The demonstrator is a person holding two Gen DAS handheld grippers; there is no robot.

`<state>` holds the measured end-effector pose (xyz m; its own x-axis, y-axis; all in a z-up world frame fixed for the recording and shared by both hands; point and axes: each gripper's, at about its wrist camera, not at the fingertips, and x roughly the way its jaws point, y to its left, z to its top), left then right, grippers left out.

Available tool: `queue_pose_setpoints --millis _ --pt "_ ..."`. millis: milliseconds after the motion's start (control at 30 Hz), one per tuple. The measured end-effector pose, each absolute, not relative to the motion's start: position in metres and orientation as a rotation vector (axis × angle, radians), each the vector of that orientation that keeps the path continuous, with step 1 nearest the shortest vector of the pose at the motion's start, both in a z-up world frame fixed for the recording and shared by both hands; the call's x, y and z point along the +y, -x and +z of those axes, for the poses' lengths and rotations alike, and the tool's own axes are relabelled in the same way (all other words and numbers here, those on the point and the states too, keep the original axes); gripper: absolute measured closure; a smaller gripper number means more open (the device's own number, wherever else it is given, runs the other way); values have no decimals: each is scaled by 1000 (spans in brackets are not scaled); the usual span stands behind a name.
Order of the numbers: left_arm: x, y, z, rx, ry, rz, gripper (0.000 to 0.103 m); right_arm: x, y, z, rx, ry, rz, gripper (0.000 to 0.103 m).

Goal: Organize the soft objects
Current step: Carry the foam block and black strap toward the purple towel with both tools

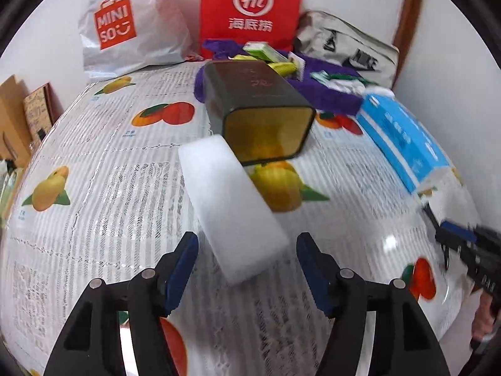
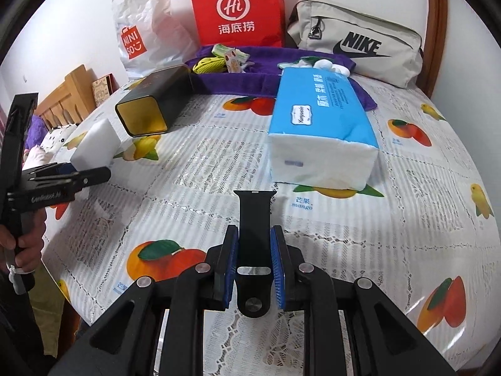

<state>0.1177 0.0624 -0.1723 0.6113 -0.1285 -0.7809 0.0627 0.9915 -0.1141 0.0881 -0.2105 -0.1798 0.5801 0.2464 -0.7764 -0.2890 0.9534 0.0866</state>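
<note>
A white sponge block (image 1: 233, 210) lies on the fruit-print tablecloth (image 1: 94, 172), its near end between the fingers of my left gripper (image 1: 247, 244), which is open and not touching it. The sponge also shows in the right wrist view (image 2: 94, 147), with the left gripper (image 2: 67, 174) beside it. My right gripper (image 2: 253, 250) is shut on a black watch strap (image 2: 254, 228), which sticks forward over the cloth. A purple towel (image 2: 247, 76) at the back holds small packets and cotton balls (image 2: 325, 62).
A dark tin with a gold inside (image 1: 263, 109) lies on its side, its open mouth facing me just behind the sponge. A blue tissue pack (image 2: 322, 131) lies right of centre. A Miniso bag (image 2: 141, 28), a red paper bag (image 2: 238, 9) and a Nike pouch (image 2: 357, 44) stand along the wall.
</note>
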Motion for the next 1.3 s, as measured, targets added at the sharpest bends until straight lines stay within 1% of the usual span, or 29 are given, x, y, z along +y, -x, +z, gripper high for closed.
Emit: queue_pose_setpoints --millis 33,67,100,367,800,1300 --pt "63 -119 -173 909 88 -107 44 -212 -89 -181 901 47 309 82" --pt "62 -120 -173 908 79 -104 64 -214 -88 -181 902 43 304 82" --pt "59 -120 -172 907 57 -106 68 -216 -89 -181 903 40 300 82" --pt "52 -116 -166 909 64 -177 68 -222 -86 -176 901 28 280 82" --pt "46 -109 -137 883 76 -215 68 -239 -88 -164 908 -10 256 82" --pt "52 -117 -96 828 97 -226 68 -232 -92 -120 827 -5 329 82"
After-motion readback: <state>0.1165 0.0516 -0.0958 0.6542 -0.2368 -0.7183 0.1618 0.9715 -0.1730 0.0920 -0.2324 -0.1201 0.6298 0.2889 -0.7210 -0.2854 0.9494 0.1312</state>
